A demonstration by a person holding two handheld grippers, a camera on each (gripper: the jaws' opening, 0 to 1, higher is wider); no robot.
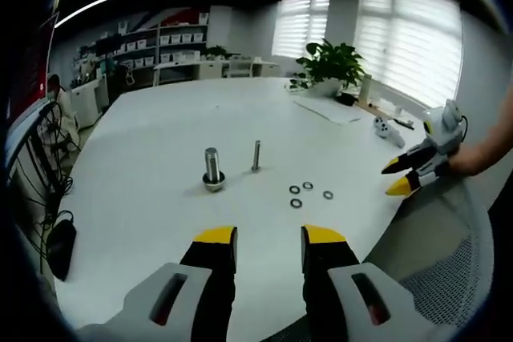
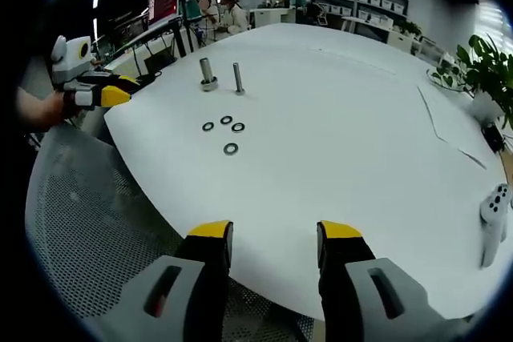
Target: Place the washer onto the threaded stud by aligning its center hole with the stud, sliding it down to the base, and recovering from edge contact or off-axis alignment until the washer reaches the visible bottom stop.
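Note:
Two studs stand upright on the white table: a thick threaded one on a round base and a thin one just to its right. Several dark washers lie flat in a loose cluster to the right of the studs. My left gripper is open and holds nothing, well short of the studs. The right gripper, held by a hand, hovers at the table's right edge. In the right gripper view, my right gripper is open over the table edge, far from the washers and the thick stud.
A grey mesh chair sits below the table edge near both grippers. A potted plant, a sheet of paper and a white controller lie at the far side. Shelves and people are in the background.

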